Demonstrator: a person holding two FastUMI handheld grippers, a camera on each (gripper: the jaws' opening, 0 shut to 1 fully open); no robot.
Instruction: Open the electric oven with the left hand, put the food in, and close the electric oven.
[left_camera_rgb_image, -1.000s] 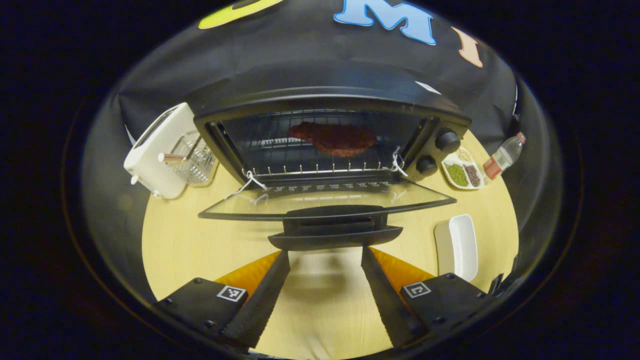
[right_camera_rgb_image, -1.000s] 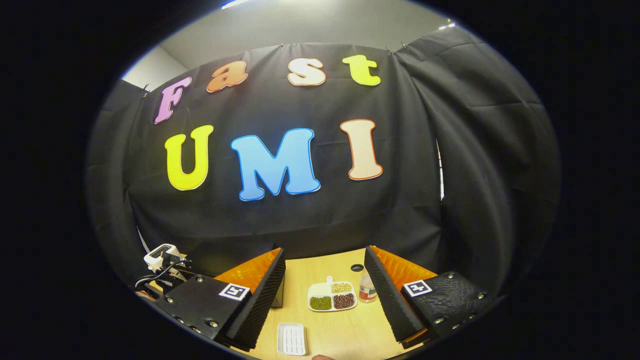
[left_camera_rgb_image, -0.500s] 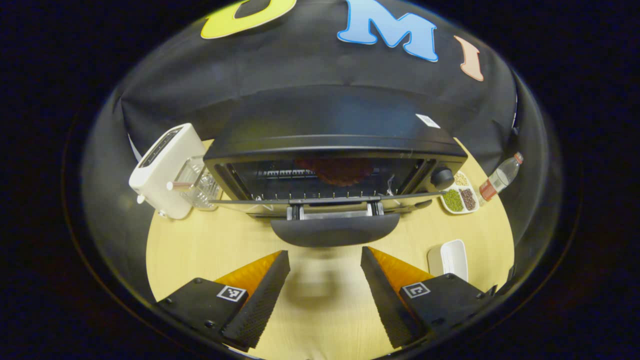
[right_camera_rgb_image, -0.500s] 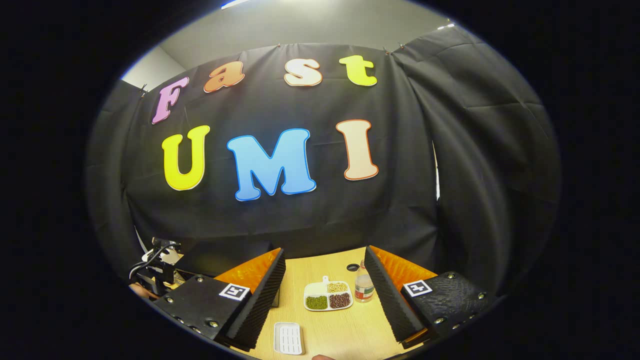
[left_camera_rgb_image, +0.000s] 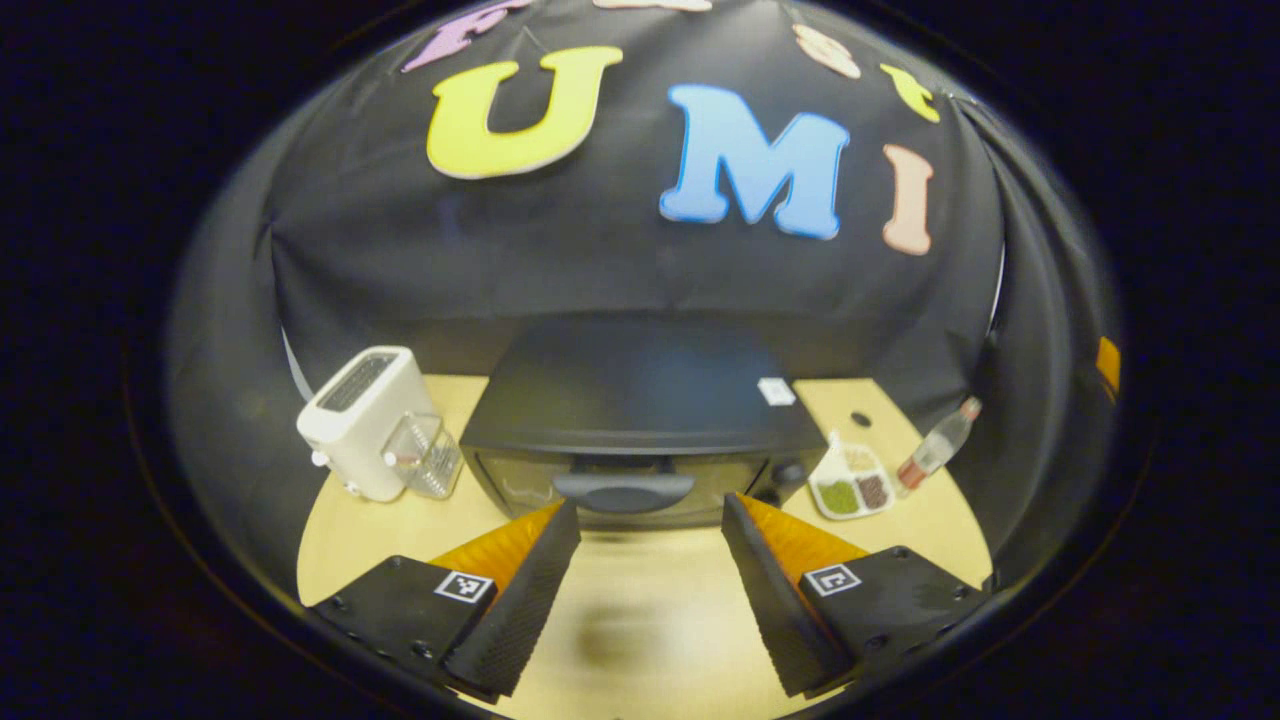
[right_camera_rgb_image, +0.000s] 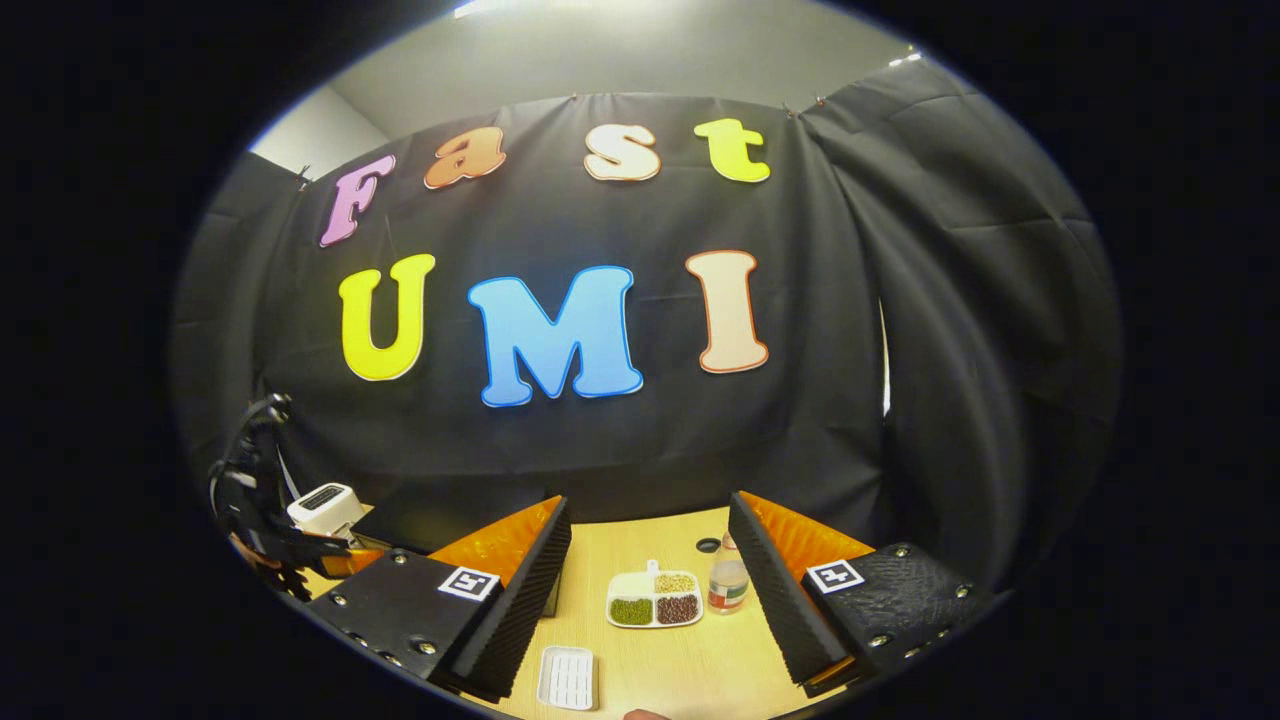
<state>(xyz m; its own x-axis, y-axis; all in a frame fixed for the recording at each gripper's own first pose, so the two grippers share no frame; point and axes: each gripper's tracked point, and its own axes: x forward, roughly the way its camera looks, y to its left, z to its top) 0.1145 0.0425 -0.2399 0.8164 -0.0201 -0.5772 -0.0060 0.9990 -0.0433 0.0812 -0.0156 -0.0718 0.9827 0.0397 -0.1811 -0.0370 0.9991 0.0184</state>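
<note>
One black electric oven (left_camera_rgb_image: 640, 420) sits on the pale wooden table (left_camera_rgb_image: 660, 620) against the booth's black cloth wall, its boxy matte top facing up and its glass door shut, with one curved dark handle (left_camera_rgb_image: 623, 490) across the front; the food inside cannot be made out through the glass. To its left stand one white two-slot toaster (left_camera_rgb_image: 358, 422) with rounded corners and, touching it, one clear ribbed plastic container (left_camera_rgb_image: 424, 456). To its right lie one white three-section dish (left_camera_rgb_image: 850, 484) holding green, brown and pale grains, and one clear plastic bottle (left_camera_rgb_image: 937, 446) with a red label. The left gripper (left_camera_rgb_image: 650, 590) hovers in front of the handle, its ridged fingers spread apart and holding nothing. The right gripper (right_camera_rgb_image: 650, 600) is likewise spread and empty above the table, with one white slotted rectangular tray (right_camera_rgb_image: 566, 678) lying between its fingers.
</note>
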